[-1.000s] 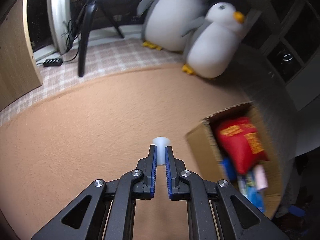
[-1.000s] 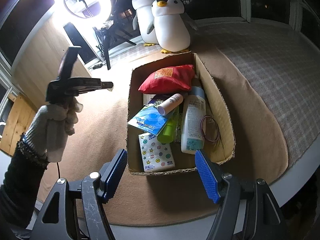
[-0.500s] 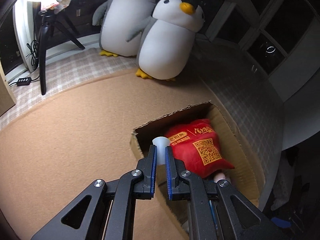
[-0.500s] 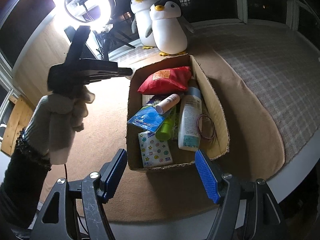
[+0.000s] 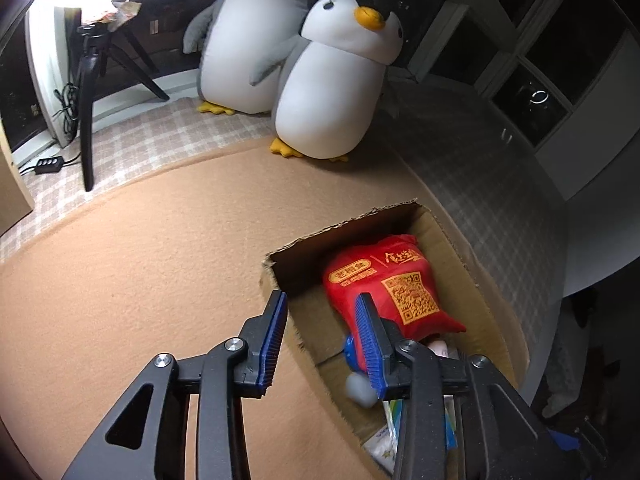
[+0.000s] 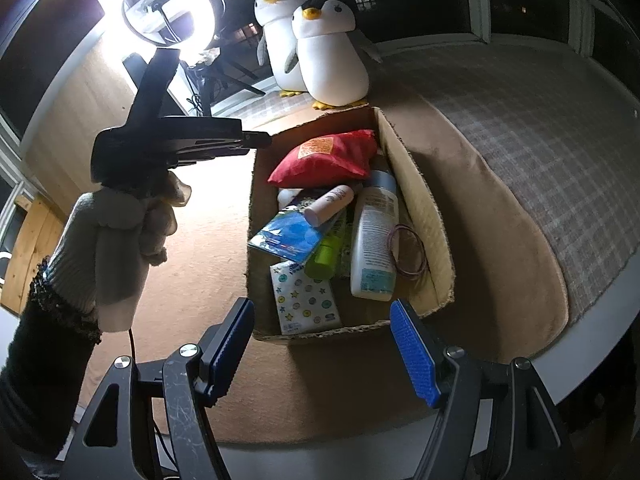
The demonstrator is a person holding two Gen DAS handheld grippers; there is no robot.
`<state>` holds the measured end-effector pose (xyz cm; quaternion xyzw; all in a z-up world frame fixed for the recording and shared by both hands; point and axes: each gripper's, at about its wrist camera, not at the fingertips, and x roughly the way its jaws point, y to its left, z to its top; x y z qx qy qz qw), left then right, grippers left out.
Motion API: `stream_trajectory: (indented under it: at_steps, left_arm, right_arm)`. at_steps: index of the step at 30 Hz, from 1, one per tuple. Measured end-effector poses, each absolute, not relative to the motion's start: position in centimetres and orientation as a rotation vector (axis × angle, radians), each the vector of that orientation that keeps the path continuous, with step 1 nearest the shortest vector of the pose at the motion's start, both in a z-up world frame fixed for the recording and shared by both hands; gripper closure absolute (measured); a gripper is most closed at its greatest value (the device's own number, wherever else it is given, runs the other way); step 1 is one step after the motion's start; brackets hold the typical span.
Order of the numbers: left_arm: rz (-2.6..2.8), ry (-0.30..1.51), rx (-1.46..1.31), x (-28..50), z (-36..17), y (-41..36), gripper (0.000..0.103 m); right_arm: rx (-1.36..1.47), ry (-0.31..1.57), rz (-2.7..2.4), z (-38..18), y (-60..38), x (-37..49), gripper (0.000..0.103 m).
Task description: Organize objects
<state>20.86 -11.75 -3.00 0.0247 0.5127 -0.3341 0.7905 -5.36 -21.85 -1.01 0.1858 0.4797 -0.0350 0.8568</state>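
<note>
My left gripper [image 5: 320, 300] is open and empty, held over the left rim of a cardboard box [image 5: 452, 240]. A small white object [image 5: 360, 390] shows blurred inside the box, below the right finger. The box holds a red snack bag [image 5: 392, 284], and in the right wrist view [image 6: 326, 154] too, with a white lotion bottle [image 6: 374, 240], a small tube [image 6: 328, 204], a blue packet [image 6: 288, 238], a green bottle [image 6: 326, 254] and a star-printed tissue pack [image 6: 304, 300]. My right gripper [image 6: 322, 344] is open and empty, at the box's near end [image 6: 320, 334]. The left gripper [image 6: 256, 140] shows there from the side.
Two plush penguins [image 5: 332, 92] stand beyond the box on the brown mat [image 5: 140, 260]. A ring light [image 6: 168, 12] on a tripod [image 5: 88, 92] stands at the back left. A thin purple ring [image 6: 408, 250] lies in the box. Checked cloth [image 6: 540, 140] covers the right side.
My left gripper carried the small white object over the box and opened; the object has dropped into the box. The right gripper has stayed open near the box's near end.
</note>
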Motion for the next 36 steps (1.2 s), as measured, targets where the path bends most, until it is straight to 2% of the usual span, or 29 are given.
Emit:
stream_trajectory:
  at_steps: [2, 6, 13, 18, 34, 36]
  left_arm:
    - [-0.712, 1.097, 0.045, 20.6, -2.6, -10.7, 0.063]
    - [-0.678, 1.063, 0.037, 19.6, -1.5, -7.7, 0.049]
    - [-0.584, 1.015, 0.011, 16.8, 0.1, 0.0, 0.037]
    - [-0.487, 0.973, 0.020, 14.1, 1.1, 5.7, 0.024]
    - [-0.245, 0.931, -0.001, 5.3, 2.7, 19.4, 0.014]
    - [-0.202, 0.926, 0.006, 4.4, 2.7, 20.5, 0.010]
  right_arm:
    - [0.383, 1.006, -0.067, -0.9, -21.4, -5.1, 0.036]
    - [0.367, 1.004, -0.051, -0.7, -20.3, -4.2, 0.036]
    - [0.318, 1.006, 0.005, -0.6, -17.0, -2.3, 0.036]
    - [0.275, 1.001, 0.046, -0.4, -13.8, -0.9, 0.036]
    - [0.137, 0.971, 0.150, -0.3, -3.4, 1.6, 0.036]
    - [0.121, 0.964, 0.150, -0.3, -2.4, 1.7, 0.036]
